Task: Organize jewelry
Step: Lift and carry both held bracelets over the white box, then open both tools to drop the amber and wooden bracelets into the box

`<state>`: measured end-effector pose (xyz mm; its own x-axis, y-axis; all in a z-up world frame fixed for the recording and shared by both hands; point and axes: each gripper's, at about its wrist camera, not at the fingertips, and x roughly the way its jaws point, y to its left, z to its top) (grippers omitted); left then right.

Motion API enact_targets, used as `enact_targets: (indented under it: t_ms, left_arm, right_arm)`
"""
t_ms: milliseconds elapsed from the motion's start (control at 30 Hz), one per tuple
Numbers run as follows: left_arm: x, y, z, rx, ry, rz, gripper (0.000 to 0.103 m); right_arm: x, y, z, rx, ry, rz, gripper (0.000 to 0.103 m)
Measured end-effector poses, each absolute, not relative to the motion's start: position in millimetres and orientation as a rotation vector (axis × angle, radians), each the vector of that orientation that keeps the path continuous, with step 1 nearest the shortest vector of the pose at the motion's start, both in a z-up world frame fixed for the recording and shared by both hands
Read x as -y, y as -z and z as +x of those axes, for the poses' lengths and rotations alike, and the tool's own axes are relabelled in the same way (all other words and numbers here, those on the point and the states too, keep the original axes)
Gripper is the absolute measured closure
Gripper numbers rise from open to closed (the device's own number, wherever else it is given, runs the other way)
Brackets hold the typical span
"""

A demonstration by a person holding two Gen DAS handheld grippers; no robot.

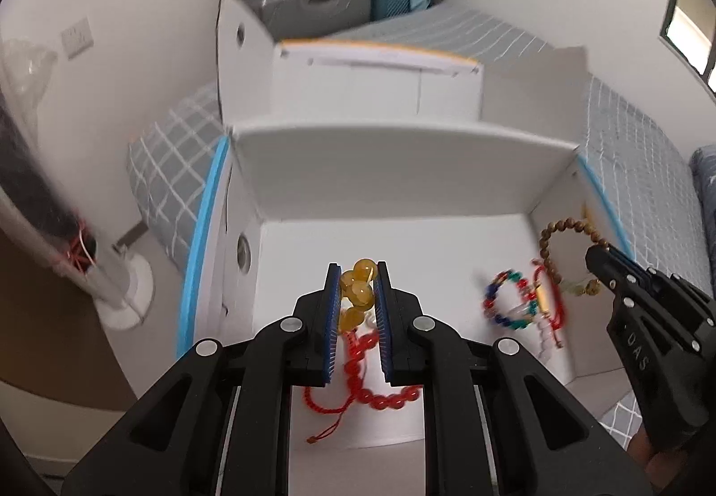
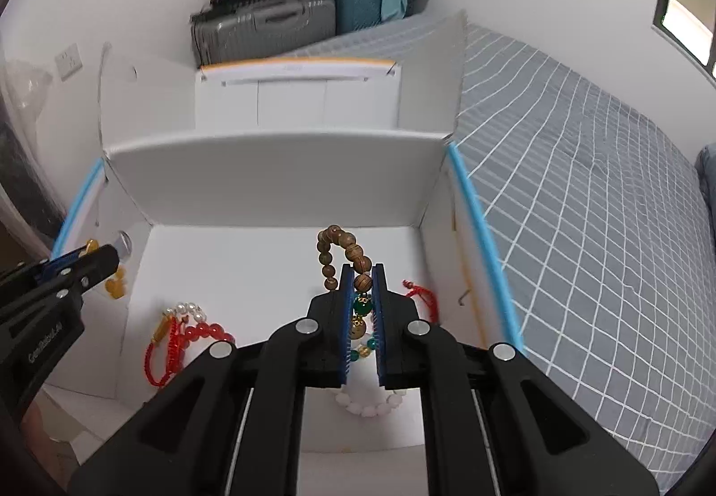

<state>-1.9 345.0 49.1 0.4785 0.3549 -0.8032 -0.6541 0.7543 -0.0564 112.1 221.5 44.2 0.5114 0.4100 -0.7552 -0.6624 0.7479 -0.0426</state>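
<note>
We hold an amber bead bracelet (image 1: 358,285) clamped in the left hand-held gripper (image 1: 357,272), and the right hand-held gripper (image 2: 362,274) is closed on a brown wooden bead bracelet (image 2: 342,250) — both above the open white box (image 2: 268,164) on the bed (image 2: 581,182). Our worry: only a few beads are pinched, so either strand could slip or snag the red bracelet (image 1: 376,388), multicoloured bracelet (image 1: 508,299) and white bead bracelet (image 2: 371,408) lying loose below — the box's upright divider wall stands ahead of both

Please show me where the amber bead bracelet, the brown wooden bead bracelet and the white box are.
amber bead bracelet (image 1: 359,289), left wrist view, middle bead.
brown wooden bead bracelet (image 2: 363,282), right wrist view, clamped bead.
white box (image 2: 277,178), right wrist view, back wall.
</note>
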Motion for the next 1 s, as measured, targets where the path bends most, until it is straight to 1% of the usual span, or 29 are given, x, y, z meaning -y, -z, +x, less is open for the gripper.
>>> enact_targets:
  t_ms: [233, 500, 633, 667, 700, 733, 800, 833, 867, 900, 933, 967, 1000]
  left_arm:
    - [-358, -32, 5, -0.924, -0.62, -0.392, 0.089]
    - [-369, -16, 11, -0.978, -0.647, -0.409, 0.088]
    - [-371, -16, 11, -0.992, -0.65, -0.402, 0.086]
    - [-370, -18, 10, -0.988, -0.652, -0.4, 0.084]
    - [-369, -21, 9, -0.984, -0.653, -0.396, 0.08]
    - [-367, -24, 8, -0.973, -0.655, -0.39, 0.07]
    - [-364, -34, 2, -0.943, -0.66, -0.39, 0.06]
    - [-364, -37, -2, -0.93, -0.656, -0.393, 0.057]
    - [-362, -43, -5, -0.916, -0.653, -0.396, 0.05]
    - [-359, -47, -9, -0.9, -0.655, -0.395, 0.044]
    - [-355, -54, -15, -0.869, -0.661, -0.386, 0.035]
    - [-351, -59, -20, -0.842, -0.662, -0.376, 0.029]
    - [-348, -63, -23, -0.827, -0.661, -0.367, 0.028]
  right_arm:
    - [-243, -17, 117, -0.868, -0.66, -0.385, 0.096]
    - [-249, -6, 124, -0.932, -0.653, -0.42, 0.096]
    - [-249, -8, 123, -0.932, -0.666, -0.41, 0.095]
    - [-248, -10, 121, -0.918, -0.666, -0.412, 0.093]
    - [-245, -13, 118, -0.904, -0.668, -0.411, 0.086]
    - [-243, -17, 115, -0.887, -0.678, -0.398, 0.071]
    - [-236, -26, 112, -0.856, -0.681, -0.372, 0.057]
    - [-233, -30, 111, -0.842, -0.678, -0.365, 0.053]
    - [-229, -34, 110, -0.83, -0.678, -0.358, 0.05]
    - [-223, -39, 108, -0.811, -0.675, -0.343, 0.041]
    - [-217, -44, 105, -0.792, -0.672, -0.331, 0.034]
    - [-212, -48, 103, -0.775, -0.672, -0.323, 0.031]
    - [-206, -53, 99, -0.756, -0.67, -0.316, 0.027]
